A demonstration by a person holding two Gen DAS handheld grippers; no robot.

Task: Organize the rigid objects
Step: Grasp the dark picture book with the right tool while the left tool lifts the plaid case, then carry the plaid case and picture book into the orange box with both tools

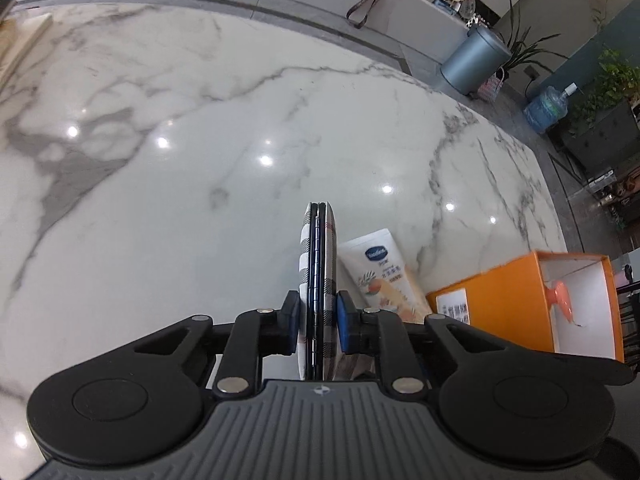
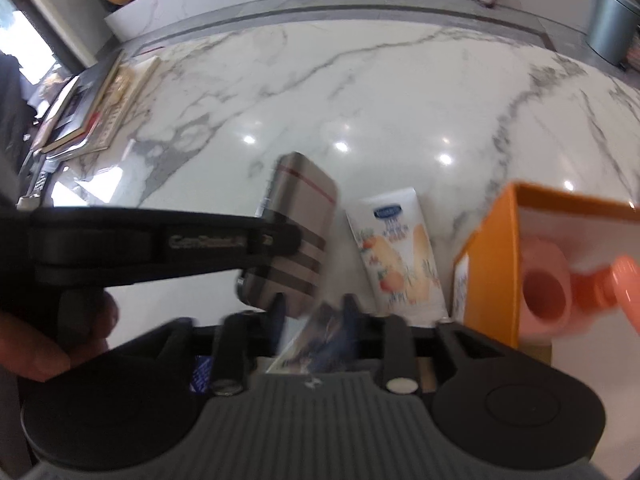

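Observation:
My left gripper (image 1: 318, 322) is shut on a flat plaid hinged case (image 1: 318, 276), held on edge above the marble table (image 1: 200, 160). The case also shows in the right wrist view (image 2: 298, 232), gripped by the left gripper's fingers (image 2: 280, 240). A white cream tube (image 1: 386, 276) lies to its right, also in the right wrist view (image 2: 396, 256). An open orange box (image 1: 500, 292) holds pink items (image 2: 548, 292). My right gripper (image 2: 314, 320) is blurred, closed around a small printed packet (image 2: 308, 348) near the box (image 2: 492, 256).
Books and frames (image 2: 88, 108) are stacked at the table's far left. A grey bin (image 1: 472, 60), plants and a water bottle (image 1: 548, 108) stand on the floor beyond the table's right edge. A raised counter (image 1: 400, 4) with clutter runs behind.

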